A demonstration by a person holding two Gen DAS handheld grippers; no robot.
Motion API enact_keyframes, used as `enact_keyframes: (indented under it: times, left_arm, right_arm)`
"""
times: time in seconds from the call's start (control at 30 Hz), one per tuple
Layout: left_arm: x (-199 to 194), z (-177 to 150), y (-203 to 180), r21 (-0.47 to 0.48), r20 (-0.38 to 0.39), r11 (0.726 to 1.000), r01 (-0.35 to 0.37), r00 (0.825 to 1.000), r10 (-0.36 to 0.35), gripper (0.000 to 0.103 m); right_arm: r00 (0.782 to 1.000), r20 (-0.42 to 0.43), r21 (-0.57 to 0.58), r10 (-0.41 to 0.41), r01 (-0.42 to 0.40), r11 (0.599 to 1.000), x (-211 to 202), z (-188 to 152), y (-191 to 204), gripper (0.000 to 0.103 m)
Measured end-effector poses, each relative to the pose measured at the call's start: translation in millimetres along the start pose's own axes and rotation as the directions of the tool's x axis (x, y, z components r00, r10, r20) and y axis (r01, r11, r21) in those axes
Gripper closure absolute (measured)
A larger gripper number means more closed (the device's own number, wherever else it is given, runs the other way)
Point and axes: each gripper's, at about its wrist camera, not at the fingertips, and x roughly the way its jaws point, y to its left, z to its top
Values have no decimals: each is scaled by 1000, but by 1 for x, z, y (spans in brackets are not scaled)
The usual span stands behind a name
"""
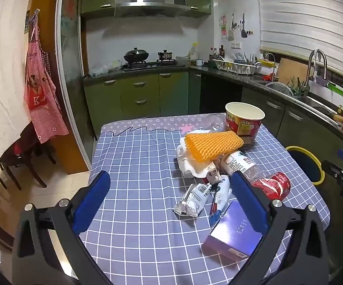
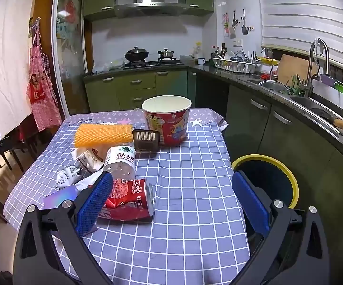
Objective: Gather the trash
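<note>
bin (image 2: 290, 180) beside table edge (image 2: 228, 156) (2 grippers open)

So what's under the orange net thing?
The orange net lies on crumpled white paper and leans over a bottle. What's further under is hidden.

The bench (image 2: 183, 190) wears a blue-grey cloth with a white grid (its far strip is purple with stars). The foam net (image 2: 102, 135) is orange, the crushed can (image 2: 128, 199) red with white lettering, the tub (image 2: 169, 123) red with a white inside, the box (image 1: 233, 235) glossy purple. The bin (image 2: 290, 178) has a yellow rim. Both grippers' fingers (image 1: 93, 201) are blue on black frames. The apron (image 1: 41, 95) is red-and-white checked.
</note>
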Motion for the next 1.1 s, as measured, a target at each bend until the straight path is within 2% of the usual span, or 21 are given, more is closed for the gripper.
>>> enact_keyframes:
  times: [1.1]
  left_arm:
    - [1, -7, -1, 7, -7, 1000, 10, 1000, -10, 6]
  right_arm:
    - [1000, -1, -2, 8, -8, 1000, -3, 1, 0, 4]
